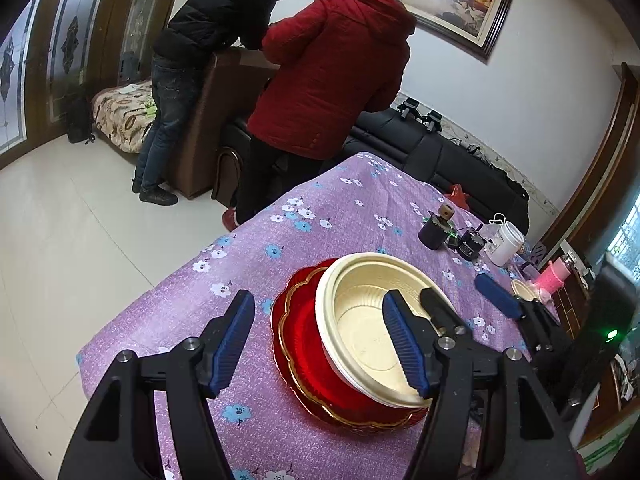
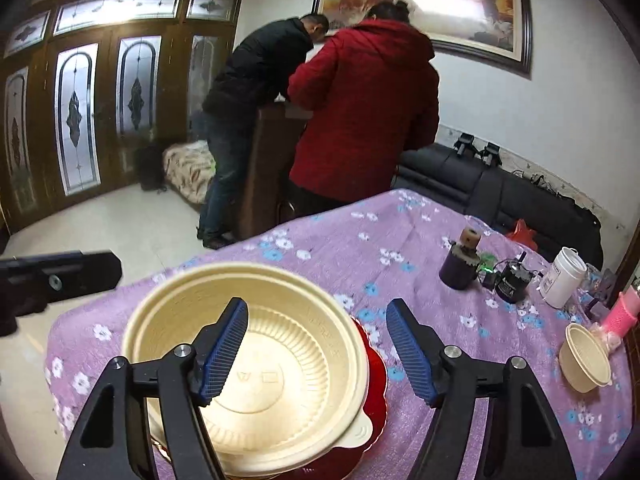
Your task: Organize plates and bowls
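A large cream bowl (image 1: 372, 328) sits on a red plate with a gold scalloped rim (image 1: 304, 344) on the purple flowered tablecloth (image 1: 320, 208). My left gripper (image 1: 320, 344) is open above the plate, its right finger over the bowl's inside. My right gripper (image 2: 316, 352) is open, its left finger over the bowl (image 2: 280, 360) and its right finger beyond the bowl's right rim. The red plate (image 2: 378, 372) shows under the bowl. The right gripper also shows in the left wrist view (image 1: 468, 304). A small cream bowl (image 2: 586, 360) stands at the right of the table.
A dark cup (image 2: 460, 268), a small black device (image 2: 512, 280), a white jar (image 2: 564, 280) and a pink object (image 2: 620, 316) stand at the table's far right. Two people (image 2: 360, 112) bend over furniture behind the table. A black sofa (image 2: 500, 188) lies beyond.
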A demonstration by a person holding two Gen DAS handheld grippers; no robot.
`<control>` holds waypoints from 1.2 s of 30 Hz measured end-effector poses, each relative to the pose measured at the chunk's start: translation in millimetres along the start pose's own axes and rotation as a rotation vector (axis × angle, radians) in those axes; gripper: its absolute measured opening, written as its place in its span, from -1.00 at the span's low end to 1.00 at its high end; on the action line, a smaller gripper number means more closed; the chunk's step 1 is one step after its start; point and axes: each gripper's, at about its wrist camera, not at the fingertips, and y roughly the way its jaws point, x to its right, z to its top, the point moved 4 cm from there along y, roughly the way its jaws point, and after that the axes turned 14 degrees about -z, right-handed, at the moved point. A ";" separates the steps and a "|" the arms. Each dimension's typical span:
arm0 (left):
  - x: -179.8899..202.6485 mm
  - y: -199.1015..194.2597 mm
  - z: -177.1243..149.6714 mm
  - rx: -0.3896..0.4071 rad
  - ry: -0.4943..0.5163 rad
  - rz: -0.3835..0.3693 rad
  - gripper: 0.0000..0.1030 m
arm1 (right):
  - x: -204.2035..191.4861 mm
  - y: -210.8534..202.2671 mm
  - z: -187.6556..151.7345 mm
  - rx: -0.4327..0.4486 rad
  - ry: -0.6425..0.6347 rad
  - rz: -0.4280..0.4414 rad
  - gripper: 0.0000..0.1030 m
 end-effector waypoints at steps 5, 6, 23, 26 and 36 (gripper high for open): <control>13.5 -2.7 -3.1 0.025 0.069 0.046 0.46 | 20.7 -18.1 8.2 0.035 0.100 0.005 0.52; 17.4 -2.6 -4.5 0.030 0.086 0.058 0.51 | 24.9 -22.0 7.5 0.036 0.113 0.003 0.54; 83.0 23.6 -31.8 -0.049 0.314 0.129 0.61 | 98.3 -30.9 -45.9 -0.080 0.295 -0.011 0.62; 94.2 29.2 -36.9 -0.067 0.336 0.134 0.61 | 112.8 -29.8 -53.6 -0.098 0.329 -0.015 0.62; 136.3 45.1 -54.2 -0.104 0.418 0.127 0.61 | 161.9 -32.8 -81.7 -0.130 0.420 -0.044 0.62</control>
